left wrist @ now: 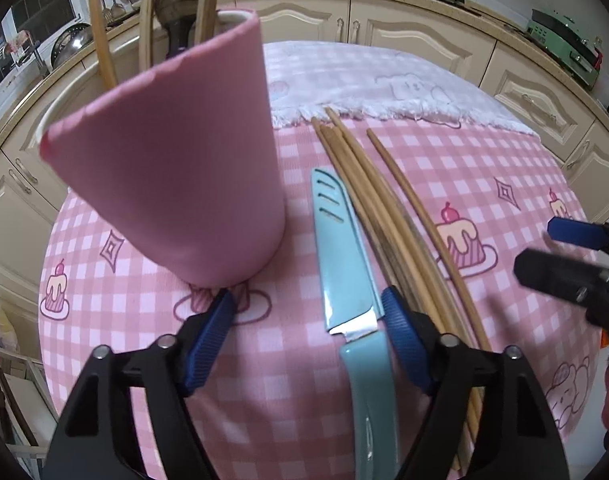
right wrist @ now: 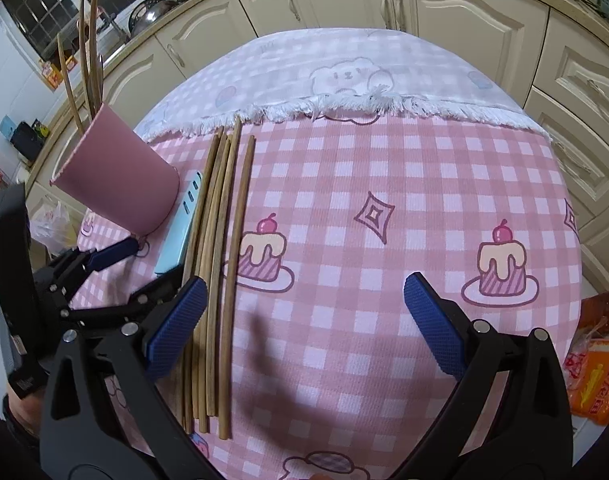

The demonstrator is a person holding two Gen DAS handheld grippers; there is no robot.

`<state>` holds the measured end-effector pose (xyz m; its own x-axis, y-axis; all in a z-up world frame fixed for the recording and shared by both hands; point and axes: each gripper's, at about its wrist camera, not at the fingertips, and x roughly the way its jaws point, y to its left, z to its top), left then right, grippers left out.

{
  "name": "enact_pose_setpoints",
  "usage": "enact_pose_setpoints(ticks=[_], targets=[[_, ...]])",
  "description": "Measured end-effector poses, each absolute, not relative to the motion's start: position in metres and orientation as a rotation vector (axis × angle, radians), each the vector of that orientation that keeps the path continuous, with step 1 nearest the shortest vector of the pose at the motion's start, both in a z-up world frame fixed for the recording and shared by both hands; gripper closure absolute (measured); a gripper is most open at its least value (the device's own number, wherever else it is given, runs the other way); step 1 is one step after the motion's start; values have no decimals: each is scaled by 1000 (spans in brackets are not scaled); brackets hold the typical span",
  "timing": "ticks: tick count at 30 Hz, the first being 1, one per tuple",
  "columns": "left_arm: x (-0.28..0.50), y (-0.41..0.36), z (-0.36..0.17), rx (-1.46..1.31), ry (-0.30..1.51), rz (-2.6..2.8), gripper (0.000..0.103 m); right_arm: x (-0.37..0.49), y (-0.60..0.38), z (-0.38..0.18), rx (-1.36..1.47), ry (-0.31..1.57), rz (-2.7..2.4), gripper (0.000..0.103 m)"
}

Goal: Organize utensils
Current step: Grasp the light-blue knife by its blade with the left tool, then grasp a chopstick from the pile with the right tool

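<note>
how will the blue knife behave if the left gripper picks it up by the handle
The knife looks stiff and probably light. Its glossy handle may slip between the left gripper's pads. The sheath seems slightly pulled back, bare metal showing, so it might slide off when tilted.

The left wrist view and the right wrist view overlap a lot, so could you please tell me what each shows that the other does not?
Only the left wrist view shows the knife's teal handle and bare blade strip, between the open left claw's pads. Only the right wrist view shows the orange packet off the table's edge. Both show the pink holder, the sheathed knife, the loose chopsticks and the checked tablecloth.
</note>
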<state>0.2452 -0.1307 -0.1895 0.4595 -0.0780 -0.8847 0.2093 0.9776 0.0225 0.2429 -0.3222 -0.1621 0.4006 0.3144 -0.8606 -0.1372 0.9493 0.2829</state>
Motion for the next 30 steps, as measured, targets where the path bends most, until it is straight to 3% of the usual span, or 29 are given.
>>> enact_pose_setpoints(ticks=[3,6,14,16,23,25,27,30], targets=[[246,-137,-187,140,1075,-204,59,246,-314,-165,126,1145,289,6],[244,-141,-186,135,1073,-226,70,249,-304,-167,87,1159,301,7],[241,-133,-188,98,1084,-248,72,265,-270,-171,-47,1183,296,35],[243,-131,-187,105,1083,-248,71,271,-266,-171,-59,1192,292,48],[248,-129,-186,118,1078,-257,74,288,-242,-174,-157,1220,284,65],[247,-127,-186,104,1074,-269,74,291,-236,-174,-175,1223,295,82],[244,-124,-186,95,1074,-281,75,290,-231,-174,-202,1217,315,94],[238,-117,-185,78,1075,-304,76,288,-235,-174,-163,1213,335,97]])
